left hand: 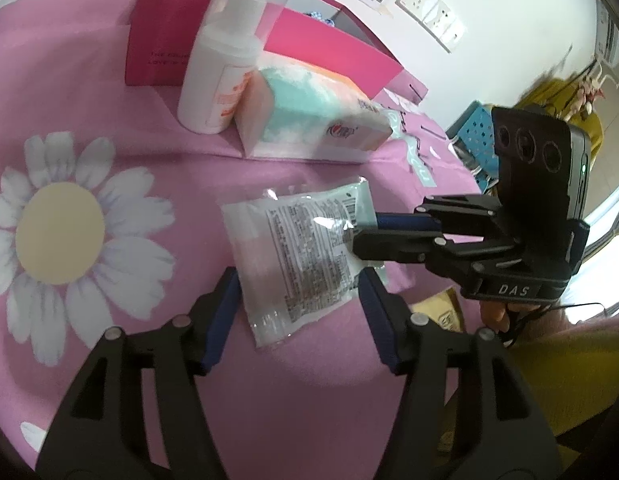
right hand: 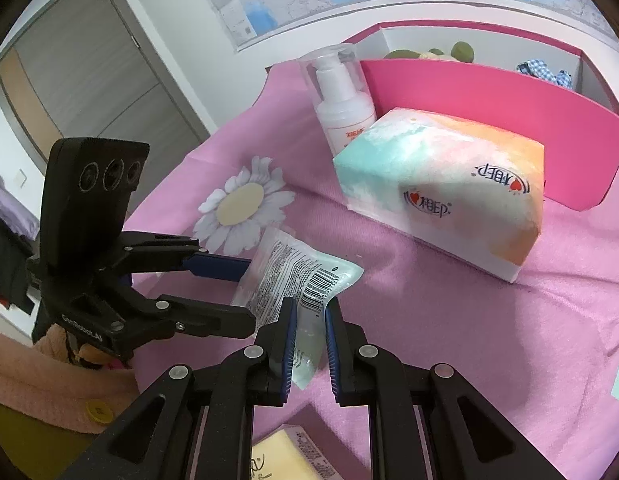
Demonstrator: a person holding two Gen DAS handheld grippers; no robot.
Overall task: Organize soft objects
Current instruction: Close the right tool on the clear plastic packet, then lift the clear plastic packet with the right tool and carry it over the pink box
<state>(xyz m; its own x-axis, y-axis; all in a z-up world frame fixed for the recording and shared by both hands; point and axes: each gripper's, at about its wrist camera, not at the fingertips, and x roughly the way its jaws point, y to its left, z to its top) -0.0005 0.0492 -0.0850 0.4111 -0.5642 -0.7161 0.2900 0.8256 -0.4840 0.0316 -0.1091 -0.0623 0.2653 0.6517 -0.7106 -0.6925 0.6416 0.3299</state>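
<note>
On the pink flowered cloth (left hand: 121, 92) a flat clear packet (left hand: 297, 252) with printed text lies in the middle, at about six o'clock from the tissue pack (left hand: 309, 120). The white pump bottle (left hand: 217, 80) stands just beside the tissue pack at its nine o'clock, and the pink box (right hand: 489, 120) sits behind both at twelve. The left gripper (left hand: 299, 300) has its fingers spread on either side of the packet's near end; whether the pads touch it is hard to tell. At the packet's three o'clock edge, the right gripper (right hand: 311, 328) has its fingers drawn close together, pinching the packet's corner by the barcode, which looks lifted off the cloth.
</note>
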